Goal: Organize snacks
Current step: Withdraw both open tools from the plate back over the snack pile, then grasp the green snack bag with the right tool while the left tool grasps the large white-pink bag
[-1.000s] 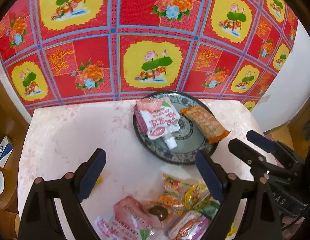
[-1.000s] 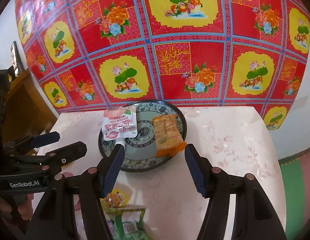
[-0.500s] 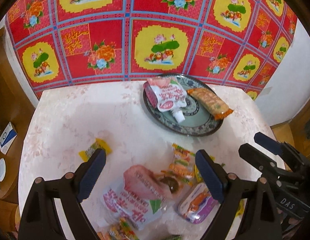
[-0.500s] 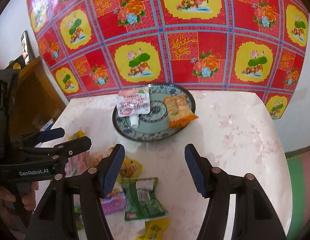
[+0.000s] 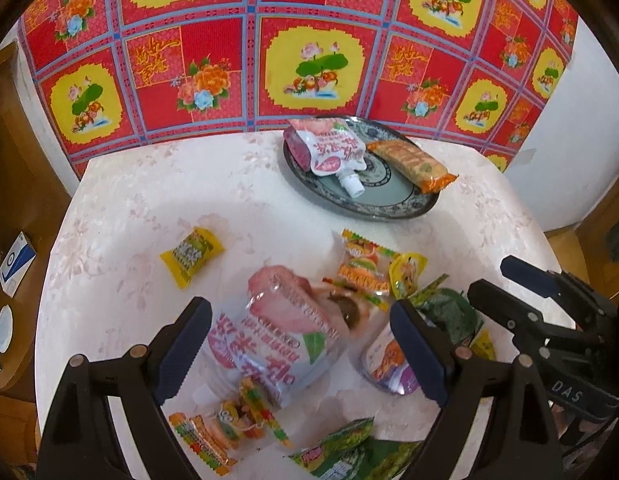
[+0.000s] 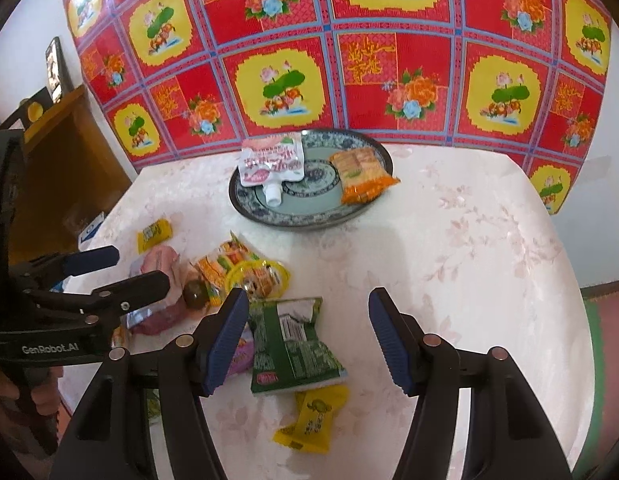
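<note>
Both the left gripper [image 5: 299,342] and the right gripper [image 6: 303,334] hang released and empty over loose snacks [image 5: 361,272] heaped on the near desk [image 6: 469,240], likely choosing the next pick. At the far side, a glazed round plate [image 6: 305,220] already holds a soft spouted pouch [image 6: 271,164] and a crinkly orange cracker pack [image 6: 361,174].

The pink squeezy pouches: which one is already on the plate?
The smaller pink spout pouch lies on the blue patterned plate, beside the orange cracker pack. The bigger pink pouch lies on the table among loose snacks.
</note>
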{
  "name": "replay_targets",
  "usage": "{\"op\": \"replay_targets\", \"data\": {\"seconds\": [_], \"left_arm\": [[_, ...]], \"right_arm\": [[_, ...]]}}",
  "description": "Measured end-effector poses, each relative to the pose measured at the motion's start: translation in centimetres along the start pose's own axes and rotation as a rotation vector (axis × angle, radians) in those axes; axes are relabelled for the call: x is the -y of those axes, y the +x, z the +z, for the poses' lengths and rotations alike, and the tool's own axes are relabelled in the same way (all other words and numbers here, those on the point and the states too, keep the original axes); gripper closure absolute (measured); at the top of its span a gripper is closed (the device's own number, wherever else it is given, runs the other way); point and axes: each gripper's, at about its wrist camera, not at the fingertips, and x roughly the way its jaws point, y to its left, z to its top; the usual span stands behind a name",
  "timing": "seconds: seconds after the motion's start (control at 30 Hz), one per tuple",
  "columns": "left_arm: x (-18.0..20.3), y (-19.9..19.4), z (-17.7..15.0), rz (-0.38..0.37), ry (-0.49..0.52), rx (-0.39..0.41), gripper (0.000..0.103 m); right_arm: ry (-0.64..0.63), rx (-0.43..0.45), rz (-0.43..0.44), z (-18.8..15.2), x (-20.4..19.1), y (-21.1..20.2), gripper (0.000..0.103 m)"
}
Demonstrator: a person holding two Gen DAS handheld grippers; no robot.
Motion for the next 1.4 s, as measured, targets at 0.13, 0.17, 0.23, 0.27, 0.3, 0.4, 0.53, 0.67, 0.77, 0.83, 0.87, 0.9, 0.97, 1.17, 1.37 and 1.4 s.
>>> {"op": "replay_targets", "data": {"seconds": [0.13, 0.17, 0.23, 0.27, 0.3, 0.4, 0.53, 0.67, 0.77, 0.83, 0.87, 0.9, 0.97, 1.17, 1.37, 1.4], "left_arm": [[-0.3, 0.0, -0.5, 0.004, -0.009, -0.004, 0.009], [-0.4, 0.0, -0.6, 0.005, -0.01, -0.004, 0.009], [-0.6, 0.0, -0.8, 0.004, -0.013, -0.005, 0.009], [-0.7, 0.1, -0.8, 0.003, -0.016, -0.006, 0.009], [-0.7, 0.1, -0.9, 0.002, -0.017, -0.006, 0.009], [-1.1, 0.3, -1.1, 0.005, -0.023, -0.011, 0.009], [-1.2, 0.6, -1.3, -0.002, -0.026, -0.017, 0.009], [-1.4, 1.0, -1.5, 0.004, -0.027, -0.027, 0.009], [-1.7, 1.5, -1.8, 0.008, -0.029, -0.04, 0.009], [-1.7, 1.8, -1.9, 0.009, -0.03, -0.047, 0.009], [-1.7, 1.9, -1.9, 0.01, -0.031, -0.048, 0.009], [-1.8, 2.0, -2.0, 0.012, -0.033, -0.048, 0.009], [-1.8, 2.2, -2.0, 0.013, -0.037, -0.047, 0.009], [-2.2, 2.5, -2.1, 0.01, -0.059, -0.041, 0.01], [-2.9, 2.8, -2.2, -0.01, -0.099, -0.044, 0.01], [-3.0, 2.8, -2.1, -0.005, -0.1, -0.043, 0.01]], "right_arm": [[0.003, -0.011, -0.002, -0.4, 0.0, 0.1, 0.039], [0.002, -0.014, -0.003, -0.5, 0.0, 0.2, 0.039], [-0.002, -0.026, -0.011, -0.7, -0.1, 0.4, 0.039], [-0.004, -0.032, -0.015, -0.8, -0.1, 0.6, 0.039], [-0.004, -0.035, -0.016, -0.9, -0.1, 0.6, 0.039], [-0.002, -0.042, -0.011, -1.0, 0.0, 0.9, 0.039], [-0.003, -0.05, -0.008, -1.0, 0.0, 1.2, 0.039], [-0.002, -0.06, 0.0, -1.1, 0.0, 1.6, 0.039], [-0.007, -0.06, 0.003, -1.1, 0.0, 1.7, 0.039], [-0.007, -0.058, 0.005, -1.1, 0.0, 1.7, 0.039], [-0.004, -0.059, 0.01, -1.1, 0.0, 1.7, 0.039], [-0.002, -0.059, 0.014, -1.1, 0.1, 1.8, 0.039], [0.001, -0.058, 0.021, -1.2, 0.2, 1.8, 0.04], [0.005, -0.061, 0.047, -1.5, 0.3, 1.9, 0.04], [-0.003, -0.082, 0.053, -1.8, -0.1, 2.5, 0.041], [0.0, -0.083, 0.056, -1.8, 0.0, 2.6, 0.041]]}}
